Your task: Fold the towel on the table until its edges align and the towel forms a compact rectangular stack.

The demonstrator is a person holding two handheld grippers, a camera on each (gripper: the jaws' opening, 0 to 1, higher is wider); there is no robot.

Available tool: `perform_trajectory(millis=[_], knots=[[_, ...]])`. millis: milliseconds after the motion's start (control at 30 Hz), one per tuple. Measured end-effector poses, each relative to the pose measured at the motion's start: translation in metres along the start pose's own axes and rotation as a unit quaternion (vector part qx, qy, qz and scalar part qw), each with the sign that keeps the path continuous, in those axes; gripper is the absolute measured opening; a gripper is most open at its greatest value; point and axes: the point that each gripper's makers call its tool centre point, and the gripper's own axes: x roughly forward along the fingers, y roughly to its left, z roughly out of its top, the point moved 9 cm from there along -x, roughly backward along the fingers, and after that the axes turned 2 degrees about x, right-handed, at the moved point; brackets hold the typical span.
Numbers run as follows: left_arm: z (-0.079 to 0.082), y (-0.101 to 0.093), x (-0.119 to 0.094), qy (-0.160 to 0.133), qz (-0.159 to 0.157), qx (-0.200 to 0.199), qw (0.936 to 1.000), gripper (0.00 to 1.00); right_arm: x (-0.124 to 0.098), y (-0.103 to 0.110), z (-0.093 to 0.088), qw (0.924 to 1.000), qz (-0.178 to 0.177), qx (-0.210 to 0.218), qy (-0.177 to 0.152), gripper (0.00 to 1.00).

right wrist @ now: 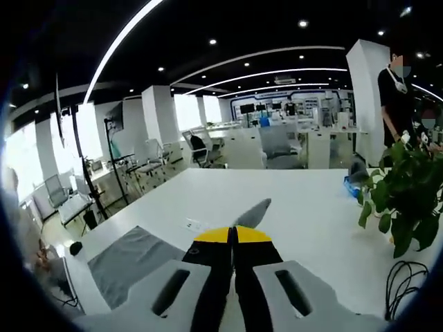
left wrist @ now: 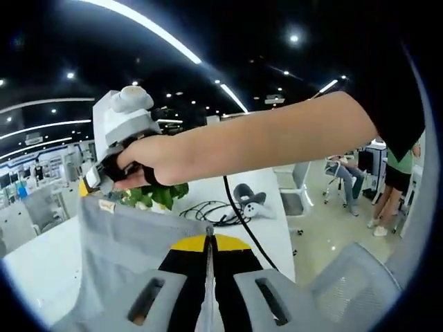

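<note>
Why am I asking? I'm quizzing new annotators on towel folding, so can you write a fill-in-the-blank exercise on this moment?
1. The towel held in both grippers is ____ in colour.
2. The left gripper has its jaws ____ on the towel's edge.
3. In the right gripper view, the potted plant stands on the ____ table.
4. The cable lying on the table is ____.

Missing words: grey; shut; white; black

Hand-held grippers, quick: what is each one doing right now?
Left hand-held gripper: shut on the grey towel, lifted off the table.
Right hand-held gripper: shut on a corner of the towel.
</note>
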Motion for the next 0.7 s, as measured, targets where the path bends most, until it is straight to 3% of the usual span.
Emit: perform_trajectory(millis=[467,700], knots=[[0.010,0.016,-0.051,-0.019,0.053,-0.007,0.9984,0.02,0.022,0.049,0.019,0.9994,0.033,-0.008,-0.010,0.00],[0.010,0.025,-0.079,-0.012,0.093,0.002,0.9956,0.02,0.031,0.074,0.029,0.9984,0.054,-0.009,-0.017,0.00]])
